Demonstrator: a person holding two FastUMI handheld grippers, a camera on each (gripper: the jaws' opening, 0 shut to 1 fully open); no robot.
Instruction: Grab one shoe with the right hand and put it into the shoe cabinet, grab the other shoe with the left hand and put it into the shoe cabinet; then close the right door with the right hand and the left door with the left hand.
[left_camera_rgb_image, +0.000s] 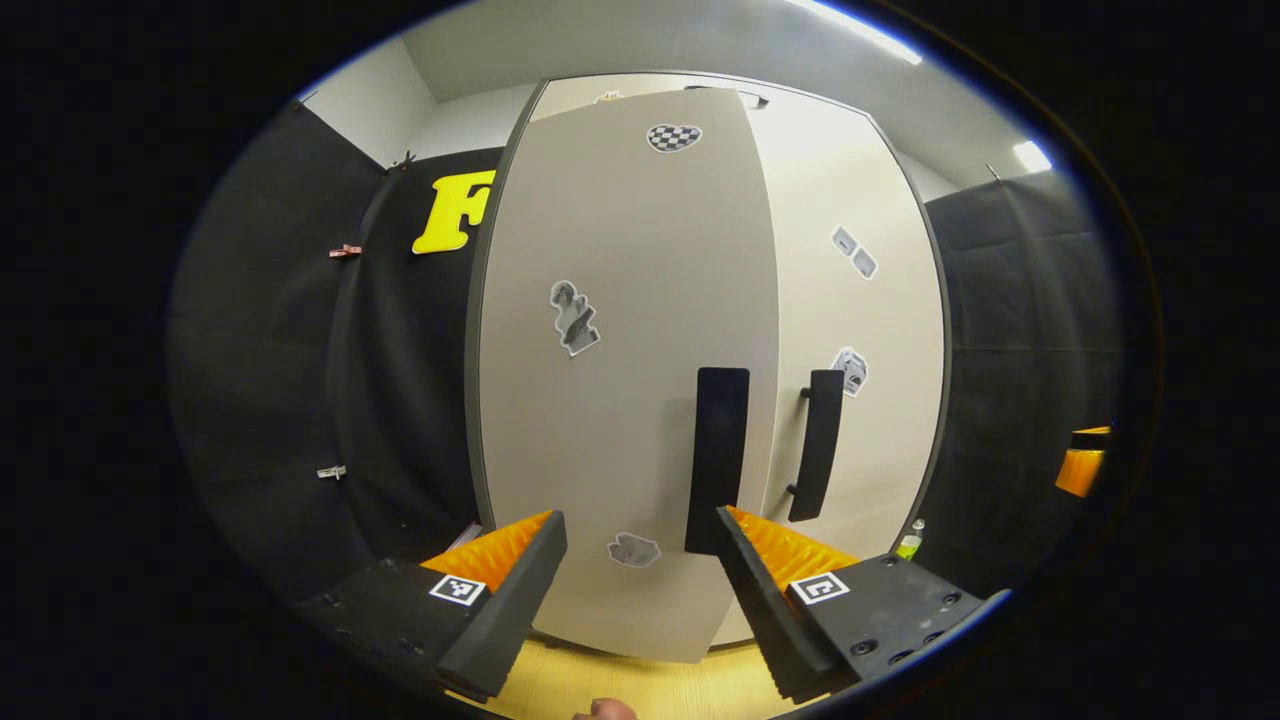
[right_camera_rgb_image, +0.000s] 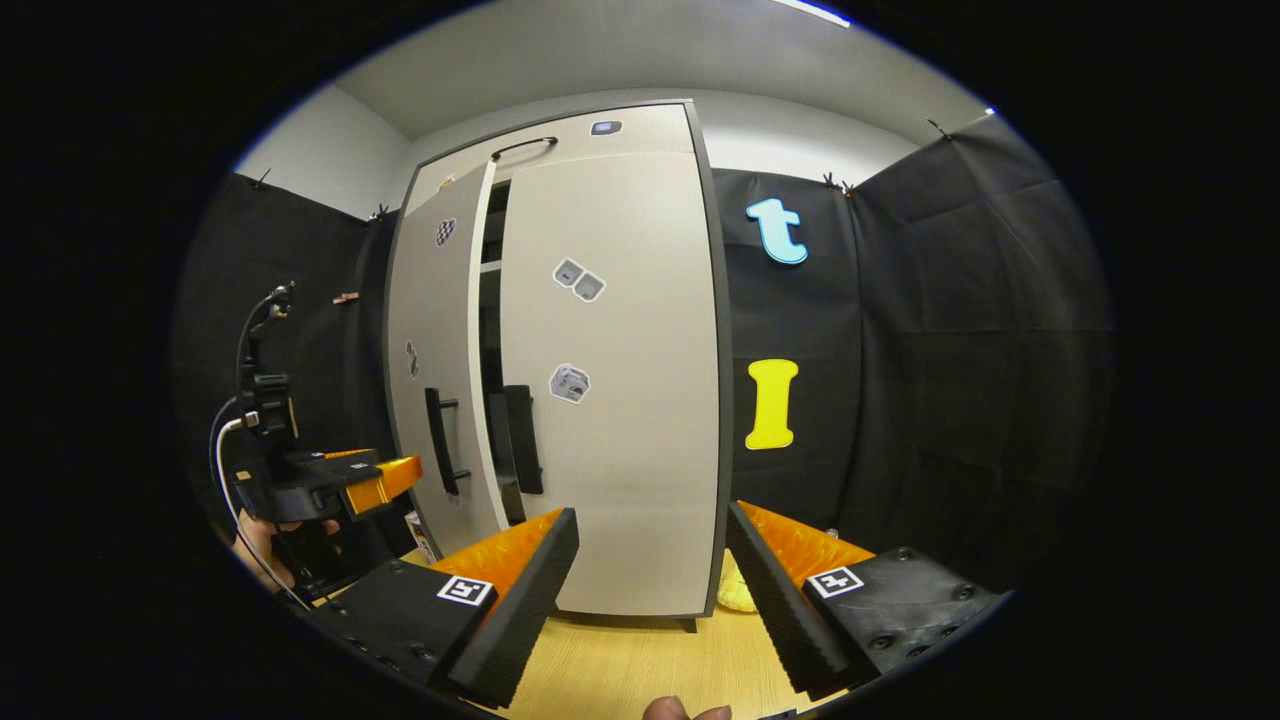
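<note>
The tall beige shoe cabinet (right_camera_rgb_image: 600, 130) stands on a wooden floor. In the right gripper view its right door (right_camera_rgb_image: 620, 440) lies shut, and its left door (right_camera_rgb_image: 425, 330) stands a little ajar with a dark gap beside it. The left gripper view faces the left door (left_camera_rgb_image: 620, 420) close up; its black handle (left_camera_rgb_image: 718, 455) is next to the right door's handle (left_camera_rgb_image: 815, 445). My left gripper (left_camera_rgb_image: 640, 590) is open in front of that door, holding nothing. My right gripper (right_camera_rgb_image: 650, 590) is open too, low before the right door. The left gripper (right_camera_rgb_image: 335, 485) appears there, held by a hand.
Black cloth walls close in both sides of the cabinet. A small green bottle (left_camera_rgb_image: 908, 545) stands on the floor to the cabinet's right, and a yellow soft thing (right_camera_rgb_image: 737, 592) lies by its right foot. Wooden floor (right_camera_rgb_image: 620, 650) runs in front.
</note>
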